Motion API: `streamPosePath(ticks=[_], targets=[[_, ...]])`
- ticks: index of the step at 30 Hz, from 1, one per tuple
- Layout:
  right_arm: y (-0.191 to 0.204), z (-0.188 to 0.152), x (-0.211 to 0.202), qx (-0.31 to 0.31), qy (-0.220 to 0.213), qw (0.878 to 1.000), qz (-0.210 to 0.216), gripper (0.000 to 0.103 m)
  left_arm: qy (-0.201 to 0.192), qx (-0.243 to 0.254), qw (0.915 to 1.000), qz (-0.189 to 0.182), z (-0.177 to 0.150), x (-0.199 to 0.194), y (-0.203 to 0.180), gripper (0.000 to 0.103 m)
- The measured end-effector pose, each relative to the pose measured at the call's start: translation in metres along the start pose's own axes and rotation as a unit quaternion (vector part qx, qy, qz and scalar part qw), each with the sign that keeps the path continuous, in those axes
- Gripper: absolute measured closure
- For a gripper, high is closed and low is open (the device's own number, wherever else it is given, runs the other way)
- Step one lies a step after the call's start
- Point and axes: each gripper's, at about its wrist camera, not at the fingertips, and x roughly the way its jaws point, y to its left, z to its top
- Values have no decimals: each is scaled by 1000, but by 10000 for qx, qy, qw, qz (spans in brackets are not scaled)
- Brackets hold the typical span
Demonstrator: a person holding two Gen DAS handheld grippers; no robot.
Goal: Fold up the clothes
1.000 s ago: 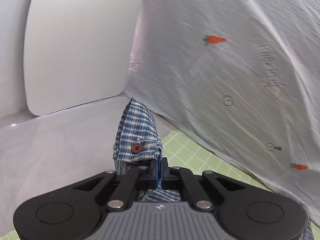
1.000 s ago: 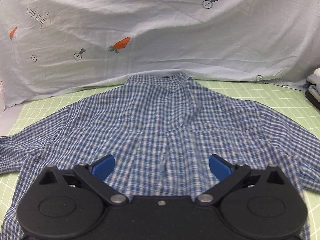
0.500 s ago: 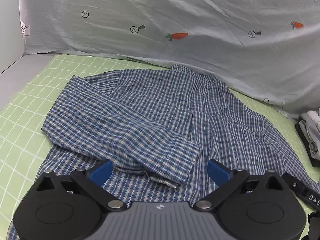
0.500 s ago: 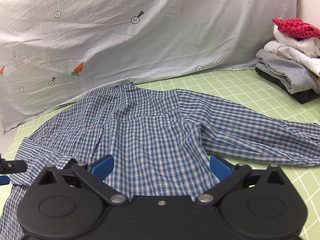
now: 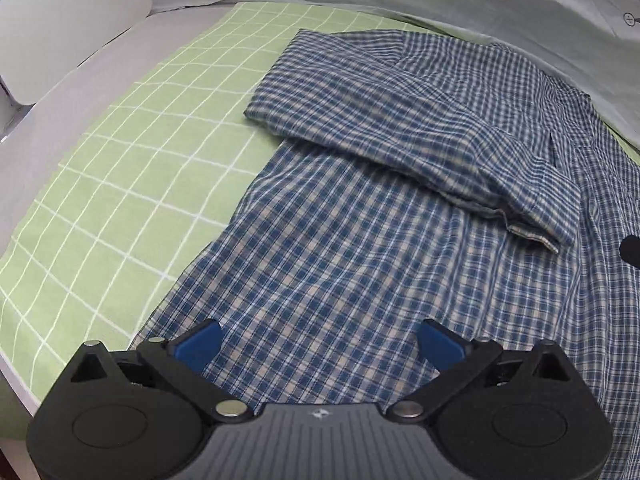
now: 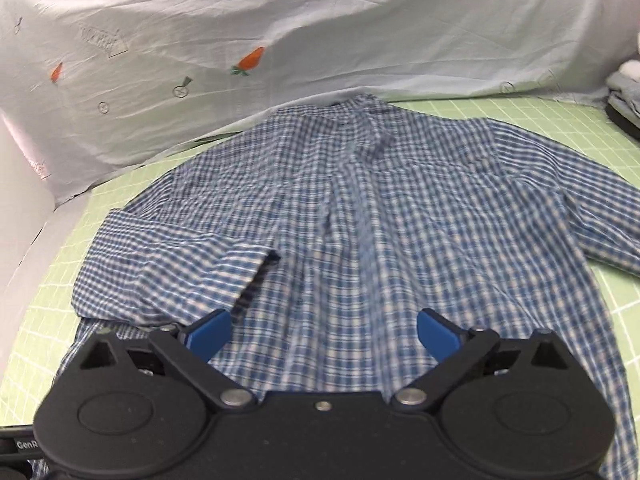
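Green gridded mat (image 5: 120, 184) on table, pale printed sheet (image 6: 320, 32) across frame top. Blue plaid shirt (image 6: 380, 240) spread flat mid-frame, one sleeve (image 5: 400, 128) folded across its body. Left tool (image 5: 320, 344) and right tool (image 6: 324, 334), lower centre: both released, jaws wide, holding nothing.

The left tongs (image 5: 320, 346) hang spread wide above the checked shirt (image 5: 360, 248), one sleeve (image 5: 400, 136) folded across it on the green mat (image 5: 132, 168).

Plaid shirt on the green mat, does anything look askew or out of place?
Only mid-fold asymmetry. The plaid shirt has its left sleeve folded across the body, while the right sleeve lies spread on the green grid mat. No damage shows.
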Motion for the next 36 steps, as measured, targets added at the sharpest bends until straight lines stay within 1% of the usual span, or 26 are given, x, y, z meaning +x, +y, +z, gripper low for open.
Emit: streamPosePath(ticks=[2,4,7,9,11,13,15,17,18,19,22,23,27,32,36], targets=[[18,3,7,-180,-12,9997,171,9,-48,83,9999,75,-3,5,5,0],[33,4,16,-299,58,9990,320,23,-101,237,9996,100,-4,8,6,0],[46,1,32,-360,301,9982,381,34,-155,333,9993,79,-5,8,7,0],[55,-1,42,-401,463,9972,421,37,-195,361,9991,69,-5,9,7,0],[59,-5,50,-430,612,9965,362,46,-229,362,9991,72,-6,9,6,0],[59,-7,53,-395,672,9964,342,72,-268,330,9991,88,-6,10,5,0],[56,-6,48,-342,615,9967,411,88,-178,295,9993,109,-3,11,4,0],[50,-1,39,-311,490,9967,569,98,37,213,9997,98,3,12,4,0],[47,2,34,-316,412,9966,635,98,156,165,9997,89,6,13,3,0],[45,6,28,-349,314,9966,683,98,170,108,9998,58,8,10,1,0],[32,21,7,-391,14,9963,761,98,-8,-88,9999,-84,8,-5,-9,0],[25,26,0,-358,-72,9963,783,98,-80,-109,9999,-81,7,-10,-14,0],[-10,47,-27,-235,-398,9954,840,99,-213,-33,9997,-83,-4,-25,-53,0],[-60,65,-45,-226,-714,9947,705,99,-199,202,9995,-132,-32,-34,-111,0],[-104,73,-45,-114,-798,9956,483,99,-104,320,9994,-125,-53,-32,-140,0]])
